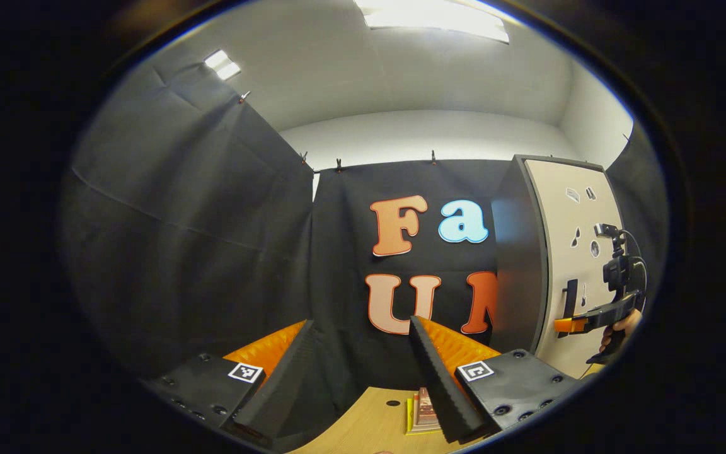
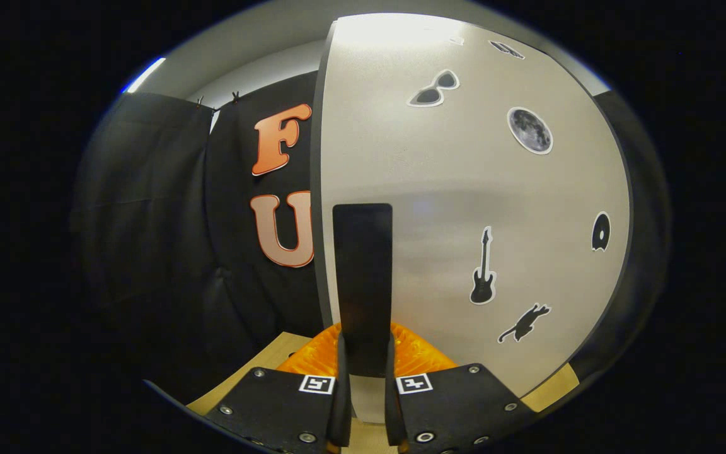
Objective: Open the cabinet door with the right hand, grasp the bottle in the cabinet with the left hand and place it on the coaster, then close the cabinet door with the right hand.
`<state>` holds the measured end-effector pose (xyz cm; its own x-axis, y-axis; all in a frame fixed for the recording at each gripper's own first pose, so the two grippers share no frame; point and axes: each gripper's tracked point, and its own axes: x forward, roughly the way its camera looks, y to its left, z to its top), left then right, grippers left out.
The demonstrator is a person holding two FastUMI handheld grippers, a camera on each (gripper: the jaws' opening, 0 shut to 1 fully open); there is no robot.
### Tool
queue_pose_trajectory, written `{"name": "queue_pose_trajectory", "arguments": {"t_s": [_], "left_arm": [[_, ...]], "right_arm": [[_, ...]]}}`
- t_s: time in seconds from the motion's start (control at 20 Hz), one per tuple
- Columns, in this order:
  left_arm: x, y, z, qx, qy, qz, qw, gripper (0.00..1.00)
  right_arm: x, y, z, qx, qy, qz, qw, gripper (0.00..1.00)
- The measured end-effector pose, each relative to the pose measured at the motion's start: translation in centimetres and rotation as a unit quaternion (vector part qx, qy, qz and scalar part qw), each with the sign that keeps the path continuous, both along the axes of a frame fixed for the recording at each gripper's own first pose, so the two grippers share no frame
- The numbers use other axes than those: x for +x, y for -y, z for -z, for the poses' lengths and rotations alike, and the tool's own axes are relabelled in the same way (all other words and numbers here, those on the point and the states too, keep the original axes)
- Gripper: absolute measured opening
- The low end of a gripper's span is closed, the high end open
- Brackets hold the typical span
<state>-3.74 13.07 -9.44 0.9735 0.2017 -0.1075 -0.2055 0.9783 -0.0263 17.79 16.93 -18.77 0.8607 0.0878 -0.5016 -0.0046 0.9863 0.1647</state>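
Cabinet (image 2: 464, 189) dead ahead of your right gripper (image 2: 363, 403), one pale door (image 2: 438, 208) with its one dark upright handle (image 2: 363, 284), and you have both fingers clenched on the lower end of that handle, one pad on each side. The door looks flush with the cabinet's dark edge. Count the stickers on it: one pair of sunglasses (image 2: 433, 88), one moon (image 2: 529, 130), one guitar (image 2: 483, 268), one cat (image 2: 524, 323), one round dark shape (image 2: 600, 232) near the right rim, and one more at the very top, too small to make out.

Over in the left gripper view, your left gripper (image 1: 363, 372) is released, its two fingers spread wide with nothing between them, pointing at the black cloth wall (image 1: 199, 239). Below them runs the wooden table (image 1: 363, 422), and on it, partly behind your right-hand finger, sits one small stack with a yellow-green edge (image 1: 423, 413); you cannot tell from here whether that is the coaster. Off to the right stands the same cabinet (image 1: 520, 252), and there your right gripper (image 1: 574, 325) is at the handle (image 1: 570, 297), with your hand (image 1: 621, 328) wrapped around its grip.

The bottle is somewhere you cannot tell from here.
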Motion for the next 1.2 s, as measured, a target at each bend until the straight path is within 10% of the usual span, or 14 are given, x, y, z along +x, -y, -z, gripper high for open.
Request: {"name": "queue_pose_trajectory", "arguments": {"t_s": [0.75,1.2], "left_arm": [[4.4,14.8,4.9,-0.021,-0.036,0.107,0.993,0.93],[6.8,24.8,7.1,-0.032,-0.033,0.172,0.984,0.94]], "right_arm": [[-8.1,1.8,-4.2,0.061,0.118,-0.089,0.987,0.21],[-10.3,4.4,-5.8,0.069,0.176,-0.062,0.980,0.21]]}}
